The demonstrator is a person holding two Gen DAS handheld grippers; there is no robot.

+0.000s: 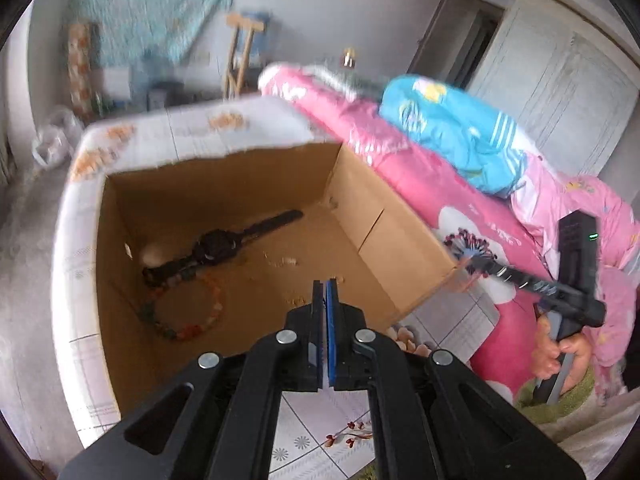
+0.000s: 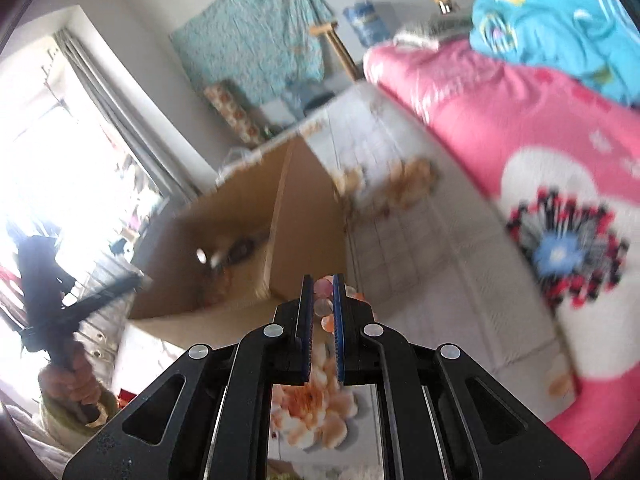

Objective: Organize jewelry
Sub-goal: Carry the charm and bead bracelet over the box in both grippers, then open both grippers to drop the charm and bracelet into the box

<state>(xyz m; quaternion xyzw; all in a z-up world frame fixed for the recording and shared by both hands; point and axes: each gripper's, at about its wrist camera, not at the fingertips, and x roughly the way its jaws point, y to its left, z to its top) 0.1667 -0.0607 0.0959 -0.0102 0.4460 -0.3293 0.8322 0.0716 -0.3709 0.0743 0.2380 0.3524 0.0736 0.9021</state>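
Observation:
An open cardboard box [image 1: 360,216] stands on a floral cloth. On its floor lie a black wristwatch [image 1: 216,246], a ring of coloured beads [image 1: 186,308] and a thin small chain [image 1: 282,261]. My left gripper [image 1: 325,285] hovers over the box's near edge, shut with nothing in it. My right gripper [image 2: 322,279] is shut on a string of pale pink and orange beads [image 2: 325,288], to the right of the box [image 2: 240,236] and above the cloth. In the left wrist view the right gripper [image 1: 466,259] sits by the box's right corner, blurred.
A folded pink quilt [image 1: 400,168] with blue bedding [image 1: 452,128] on top runs along the right of the box. The floral cloth [image 1: 304,436] covers the surface. A hand [image 1: 560,354] holds the right tool. A bright window [image 2: 60,168] lies to the left.

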